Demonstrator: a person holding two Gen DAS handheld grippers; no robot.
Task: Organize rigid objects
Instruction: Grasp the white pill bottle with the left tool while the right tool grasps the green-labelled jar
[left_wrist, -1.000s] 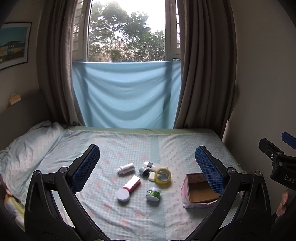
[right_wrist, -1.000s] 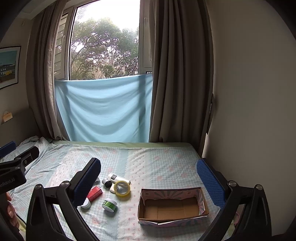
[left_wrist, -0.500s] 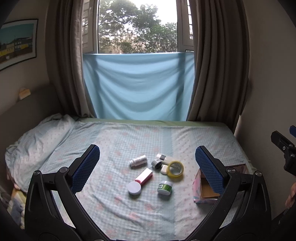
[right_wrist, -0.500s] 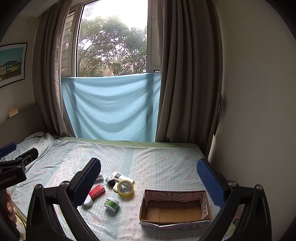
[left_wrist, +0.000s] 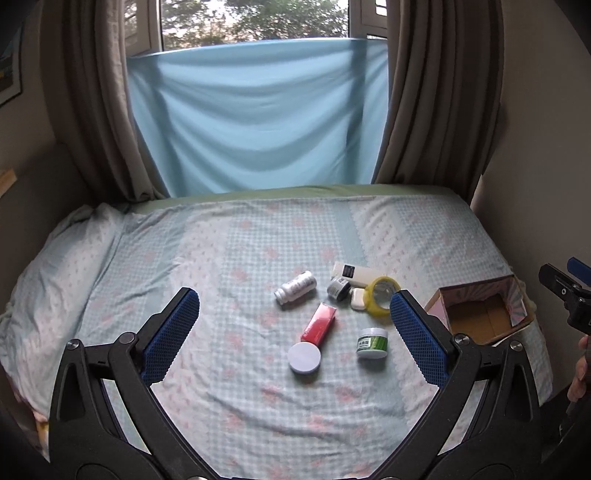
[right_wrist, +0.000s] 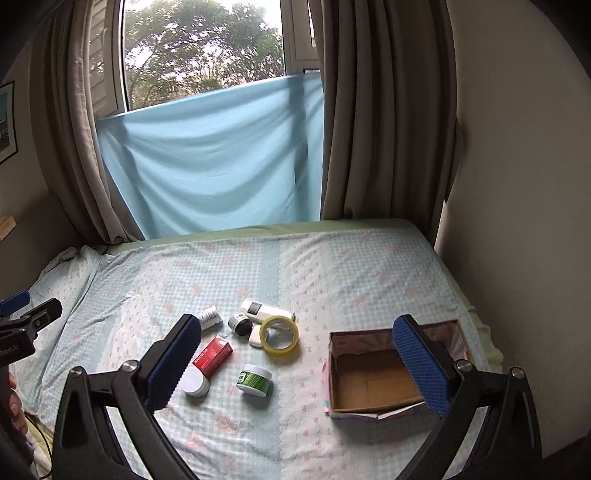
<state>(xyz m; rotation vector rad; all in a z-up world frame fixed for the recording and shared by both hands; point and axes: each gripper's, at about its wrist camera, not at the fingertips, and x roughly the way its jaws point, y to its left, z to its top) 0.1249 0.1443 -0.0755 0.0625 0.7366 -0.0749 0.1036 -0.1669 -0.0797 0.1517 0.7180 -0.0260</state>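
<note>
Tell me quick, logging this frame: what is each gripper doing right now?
Left gripper: open, holding nothing, above the bed.
Right gripper: open, holding nothing, above the bed.

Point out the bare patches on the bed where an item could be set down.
Free sheet lies between the green-labelled jar and the cardboard box, along the far strip before the blue cloth, and left of the white bottle toward the rumpled bedding. It is crowded around the tape roll and red box. The box is empty.
</note>
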